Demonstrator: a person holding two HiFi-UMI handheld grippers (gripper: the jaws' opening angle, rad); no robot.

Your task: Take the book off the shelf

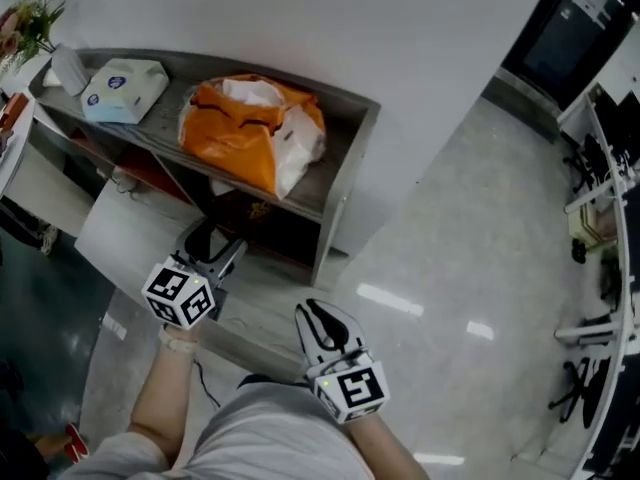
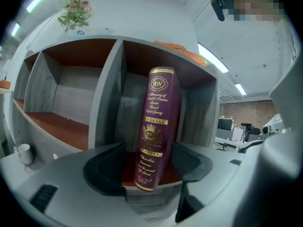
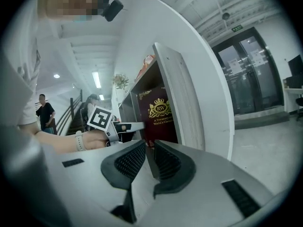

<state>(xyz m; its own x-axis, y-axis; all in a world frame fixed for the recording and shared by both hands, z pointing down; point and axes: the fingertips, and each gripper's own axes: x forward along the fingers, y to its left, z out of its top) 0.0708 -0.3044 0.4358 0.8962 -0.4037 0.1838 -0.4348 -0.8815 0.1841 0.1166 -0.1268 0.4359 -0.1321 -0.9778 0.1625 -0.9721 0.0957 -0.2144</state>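
1. Left gripper view: we see the left gripper [image 2: 151, 161] with its jaws released and spread wide. The maroon book [image 2: 154, 126] stands between them, and a sliver of red shelf floor shows on either side of its spine.
2. We find the book on end in the right compartment of the grey shelf [image 2: 111, 93]. Its gold-lettered spine faces us and its top is tipped a little to the right.
3. From the head view, we see the left gripper reaching into the lower level of the shelf. The book is a dark shape just beyond its tips.
4. On the top board we see an orange bag [image 1: 245, 128] lying above the book's compartment. A tissue box [image 1: 122, 90] sits to its left, apart from it, and flowers [image 1: 35, 13] stand at the far left end.
5. In the right gripper view, we see the right gripper [image 3: 150, 161] with its jaws clenched almost together and nothing between them.
6. We see it held near us, to the right of the left gripper and well apart from the book.
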